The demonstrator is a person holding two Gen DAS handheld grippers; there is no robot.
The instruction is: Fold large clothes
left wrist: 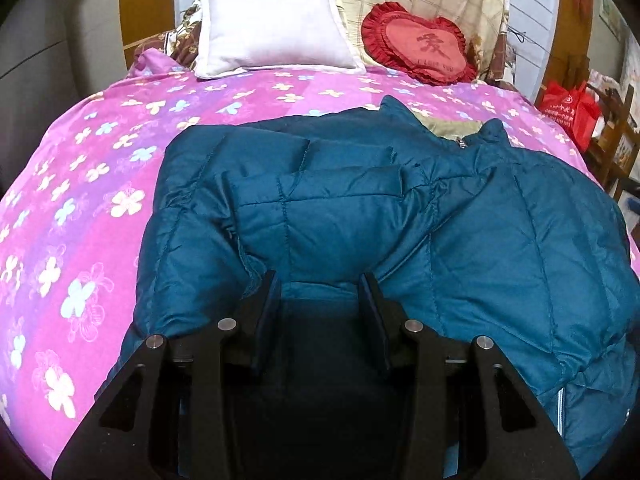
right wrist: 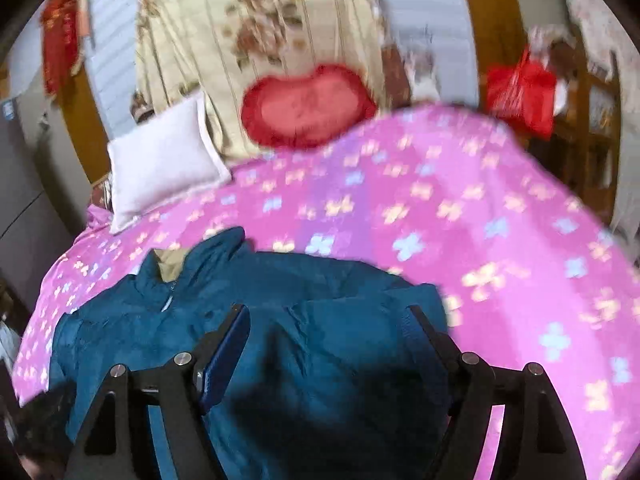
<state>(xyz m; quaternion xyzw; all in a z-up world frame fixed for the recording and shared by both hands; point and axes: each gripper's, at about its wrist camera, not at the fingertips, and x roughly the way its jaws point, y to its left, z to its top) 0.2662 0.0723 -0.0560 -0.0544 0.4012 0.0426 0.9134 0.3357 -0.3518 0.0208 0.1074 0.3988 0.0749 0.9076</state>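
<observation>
Left wrist view: the left gripper (left wrist: 320,280) stands with its jaws apart. A puffed fold of the teal quilted jacket (left wrist: 460,220) sits between the two fingers; whether the pads actually press it cannot be told. The jacket lies on the pink flowered bedspread (left wrist: 80,200), spreading ahead of the gripper and mostly to its right, with its collar (left wrist: 480,132) and zip top at the far end. A sleeve (left wrist: 320,188) is folded across the body just ahead of the fingertips. Beyond the jacket, at the head of the bed, a white pillow (left wrist: 276,28) lies left of centre and a red heart cushion (left wrist: 420,46) right of it. A red bag (left wrist: 572,108) hangs off to the far right.

Right wrist view, blurred: the right gripper (right wrist: 328,312) has its jaws wide apart and holds nothing. The jacket (right wrist: 320,360) lies directly beneath and ahead of the fingers, extending to the left, collar (right wrist: 192,256) toward the far left. To the right of the gripper is bare bedspread (right wrist: 500,240). The pillow (right wrist: 160,152), heart cushion (right wrist: 308,106) and red bag (right wrist: 520,92) lie well beyond.
</observation>
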